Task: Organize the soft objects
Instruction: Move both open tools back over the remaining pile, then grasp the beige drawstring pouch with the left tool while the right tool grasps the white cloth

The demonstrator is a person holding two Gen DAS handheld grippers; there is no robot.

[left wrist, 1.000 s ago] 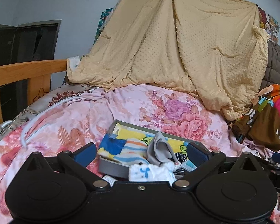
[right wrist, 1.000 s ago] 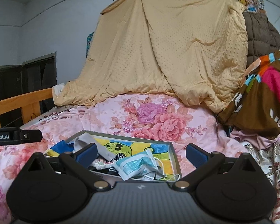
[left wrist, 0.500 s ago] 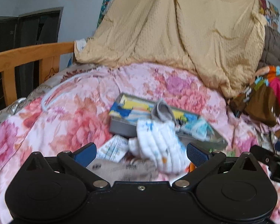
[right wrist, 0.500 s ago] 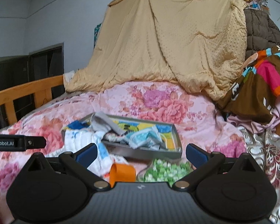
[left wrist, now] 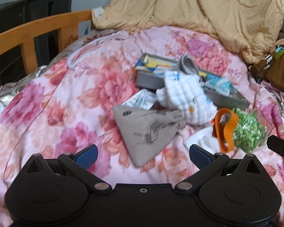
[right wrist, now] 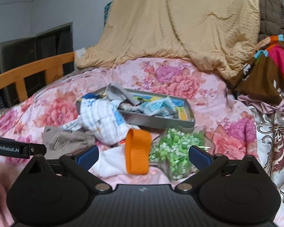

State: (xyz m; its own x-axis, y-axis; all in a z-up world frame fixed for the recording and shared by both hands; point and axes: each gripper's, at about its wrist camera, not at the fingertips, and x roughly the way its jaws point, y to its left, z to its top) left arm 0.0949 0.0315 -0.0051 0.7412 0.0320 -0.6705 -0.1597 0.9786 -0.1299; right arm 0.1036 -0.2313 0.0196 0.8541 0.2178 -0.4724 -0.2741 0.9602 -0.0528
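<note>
Both tools, the left tool and right tool, stood wide and empty over the floral bed. Soft things lay heaped at twelve o'clock: a grey cloth, white quilted cloth leaning on the grey tray, orange band, and green-speckled bag at one o'clock.

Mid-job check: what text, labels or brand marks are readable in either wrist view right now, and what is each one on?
"GenRobot.AI": white print on the black body of the left gripper, seen at the left edge of the right wrist view.
Dark printing on the grey-beige cloth pouch: blurred, unreadable.
Blue marks on the white quilted cloth: blurred, cannot tell whether they are letters.
Printed liner in the grey tray: nothing readable.
Right gripper: no text readable.
</note>
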